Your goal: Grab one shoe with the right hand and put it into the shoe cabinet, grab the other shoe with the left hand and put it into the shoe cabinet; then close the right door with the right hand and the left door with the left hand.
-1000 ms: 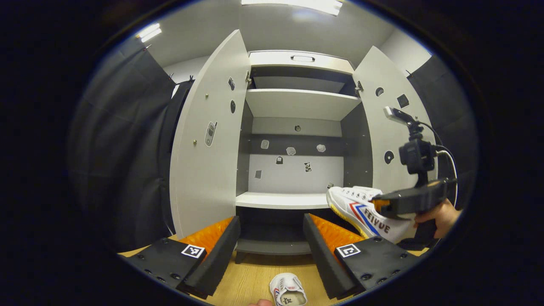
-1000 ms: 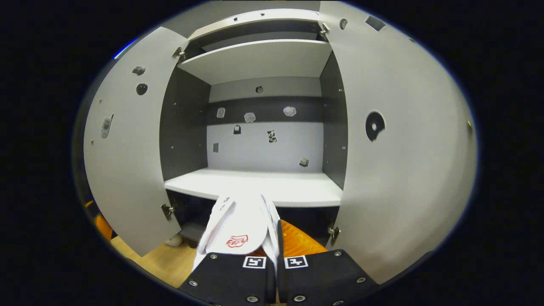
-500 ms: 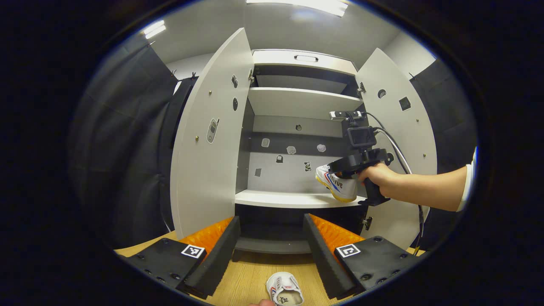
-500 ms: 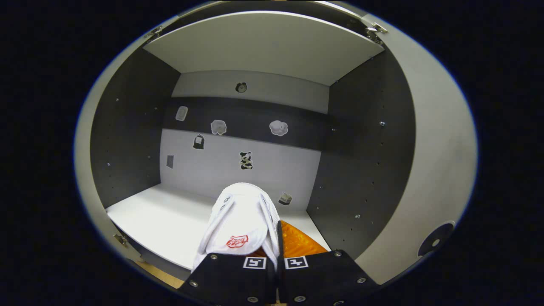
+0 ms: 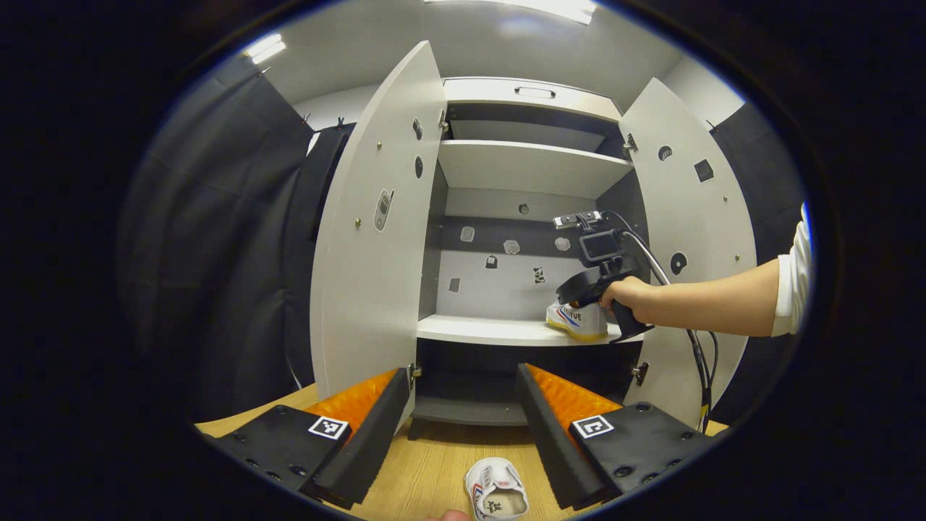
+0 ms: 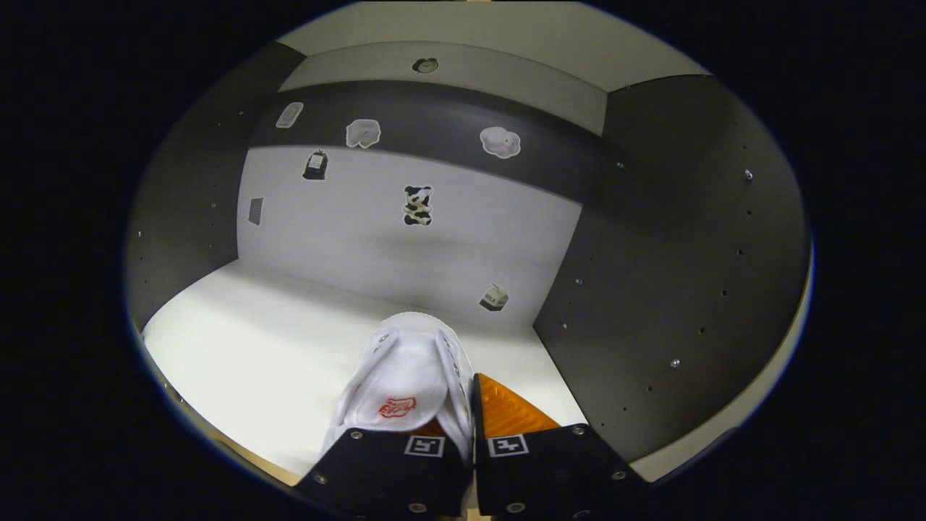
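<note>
Left gripper view, tongs: the left tongs (image 5: pixel 463 420) stand spread apart and empty, low over the wooden floor (image 5: pixel 434 470), likely waiting their turn.
Left gripper view, second shoe: a white shoe (image 5: pixel 496 498) lies on the floor between the fingers, not yet picked up.
Left gripper view, cabinet: the shoe cabinet (image 5: pixel 532 170) has its left door (image 5: pixel 369 275) and right door (image 5: pixel 698 231) swung wide, giving free entry.
Left gripper view, right hand: a hand (image 5: pixel 628 295) reaches in, setting the first shoe (image 5: pixel 577 320) on the middle shelf (image 5: pixel 485 329).
Right gripper view, tongs: the right tongs (image 6: pixel 472 449) are clamped on that shoe's heel, toe pointing inward.
Right gripper view, surroundings: the dark side wall (image 6: pixel 673 275) stands near on the right; stickers dot the back panel (image 6: pixel 376 246).
</note>
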A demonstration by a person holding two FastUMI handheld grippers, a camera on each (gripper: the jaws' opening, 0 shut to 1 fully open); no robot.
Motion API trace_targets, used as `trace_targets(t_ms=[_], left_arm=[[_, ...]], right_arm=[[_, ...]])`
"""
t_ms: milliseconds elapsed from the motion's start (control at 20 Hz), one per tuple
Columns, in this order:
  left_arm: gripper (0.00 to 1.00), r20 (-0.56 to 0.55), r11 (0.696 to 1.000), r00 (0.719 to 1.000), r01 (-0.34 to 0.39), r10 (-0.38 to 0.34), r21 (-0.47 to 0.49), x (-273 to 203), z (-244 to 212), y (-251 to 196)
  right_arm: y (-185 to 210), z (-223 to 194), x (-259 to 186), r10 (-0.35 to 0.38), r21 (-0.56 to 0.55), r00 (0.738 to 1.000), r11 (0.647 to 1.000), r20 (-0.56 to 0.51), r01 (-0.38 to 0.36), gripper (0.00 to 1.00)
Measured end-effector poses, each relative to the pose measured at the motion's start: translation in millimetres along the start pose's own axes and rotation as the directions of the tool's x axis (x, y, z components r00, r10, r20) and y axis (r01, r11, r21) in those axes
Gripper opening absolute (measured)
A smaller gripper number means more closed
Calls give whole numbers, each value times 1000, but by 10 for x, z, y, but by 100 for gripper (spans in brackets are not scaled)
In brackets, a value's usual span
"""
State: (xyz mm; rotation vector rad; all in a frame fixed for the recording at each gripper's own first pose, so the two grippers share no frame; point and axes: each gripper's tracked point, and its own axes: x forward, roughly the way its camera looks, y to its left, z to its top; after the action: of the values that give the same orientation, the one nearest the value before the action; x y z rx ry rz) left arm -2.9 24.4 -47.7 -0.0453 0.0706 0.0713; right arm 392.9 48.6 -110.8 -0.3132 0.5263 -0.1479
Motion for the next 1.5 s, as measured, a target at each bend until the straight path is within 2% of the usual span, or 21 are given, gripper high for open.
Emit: trace_targets(t_ms=[300,400,450,650,850,1000,1150,1250,1500], left_arm=[[96,-14,1000,1000,-14,14,-11,0,-63,80],[96,-19,1000,1000,-15,15,-16,-15,-89,94],[96,-21,1000,1000,-15,14,-20,-11,-105,97],[96,-24,1000,1000,-2,1,-28,22,-118,79],[96,-17,1000,1000,14,-14,-25,38,-89,37],[96,-18,999,1000,25,-25,-22,39,-82,-2],[96,-18,999,999,34,-34,-17,51,-59,-40],[96,-20,999,999,47,-47,-18,45,-52,-86],[96,-21,998,997,68,-68,-7,42,-41,-176]], right_arm=[[-35,-4,-120,34,27,999,999,-16,-34,19],[-103,37,-243,44,14,999,999,-1,-43,36],[-120,55,-324,56,10,998,998,10,-56,52],[-208,187,-699,95,21,991,995,95,-97,67],[-265,395,-1288,138,5,965,990,222,-142,80],[-286,469,-1785,173,31,935,981,311,-192,84],[-358,486,-2233,177,51,899,975,401,-215,92],[-376,416,-2489,187,57,880,970,436,-235,92],[-507,-4,-2932,162,135,856,957,490,-259,92]])
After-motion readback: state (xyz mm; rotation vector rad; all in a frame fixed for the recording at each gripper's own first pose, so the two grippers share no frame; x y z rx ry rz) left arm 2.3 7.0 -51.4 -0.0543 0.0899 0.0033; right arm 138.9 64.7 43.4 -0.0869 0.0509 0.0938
